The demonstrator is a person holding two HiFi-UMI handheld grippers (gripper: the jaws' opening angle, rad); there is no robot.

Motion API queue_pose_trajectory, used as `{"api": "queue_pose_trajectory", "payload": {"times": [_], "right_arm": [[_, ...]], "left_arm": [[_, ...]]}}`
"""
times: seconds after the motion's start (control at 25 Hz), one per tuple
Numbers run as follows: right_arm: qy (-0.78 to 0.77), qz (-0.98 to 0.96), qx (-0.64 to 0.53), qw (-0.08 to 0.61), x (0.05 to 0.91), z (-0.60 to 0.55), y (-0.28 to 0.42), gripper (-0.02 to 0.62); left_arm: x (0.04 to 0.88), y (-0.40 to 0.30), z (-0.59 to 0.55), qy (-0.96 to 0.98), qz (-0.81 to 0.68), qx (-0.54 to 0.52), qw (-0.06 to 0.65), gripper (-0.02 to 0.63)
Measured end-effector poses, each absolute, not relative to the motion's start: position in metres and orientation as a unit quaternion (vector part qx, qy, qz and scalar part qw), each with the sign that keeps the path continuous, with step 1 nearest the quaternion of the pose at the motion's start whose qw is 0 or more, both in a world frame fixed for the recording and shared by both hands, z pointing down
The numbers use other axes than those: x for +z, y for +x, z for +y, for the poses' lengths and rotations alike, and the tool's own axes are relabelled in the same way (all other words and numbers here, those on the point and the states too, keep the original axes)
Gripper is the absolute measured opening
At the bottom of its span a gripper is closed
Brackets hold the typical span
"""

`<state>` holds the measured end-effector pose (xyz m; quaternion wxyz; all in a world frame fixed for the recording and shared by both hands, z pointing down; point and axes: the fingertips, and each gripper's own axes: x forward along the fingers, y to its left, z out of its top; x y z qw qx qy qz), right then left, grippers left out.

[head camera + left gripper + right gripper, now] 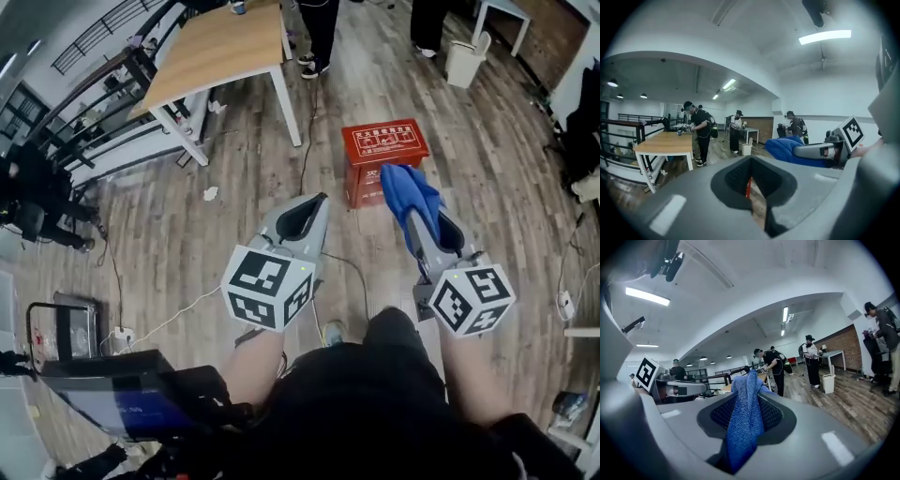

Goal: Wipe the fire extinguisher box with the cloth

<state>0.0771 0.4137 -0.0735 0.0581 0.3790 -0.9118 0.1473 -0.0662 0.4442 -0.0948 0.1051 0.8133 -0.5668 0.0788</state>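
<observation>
left gripper [316, 204]: held above the plank floor [187, 244], jaws closed together with nothing between them. wooden table [220, 47]: seen at upper left. red fire extinguisher box [382, 142]: set on the floor, right of the table's near corner leg, beyond both grippers. right gripper [412, 211]: jaws clenched on a blue cloth [411, 192], which is bunched over their tips.

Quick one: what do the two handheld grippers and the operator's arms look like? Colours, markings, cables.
Left gripper and right gripper match: light grey moulded shells tapering to two jaws, with black textured pads lining a dark recess. Each has a white cube with black square markers at the rear, left and right. No cables visible. Forearms unsleeved; clothing dark.
</observation>
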Motion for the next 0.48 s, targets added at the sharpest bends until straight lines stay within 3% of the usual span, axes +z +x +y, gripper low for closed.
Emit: {"api": "queue_pose_trajectory", "payload": {"times": [0.48], "right_arm": [[0.368, -0.902, 0.209, 0.087, 0.024, 0.244, 0.09, 0.133]], "left_arm": [[-0.004, -0.025, 0.272, 0.814, -0.542, 0.106, 0.179, 0.0]]}}
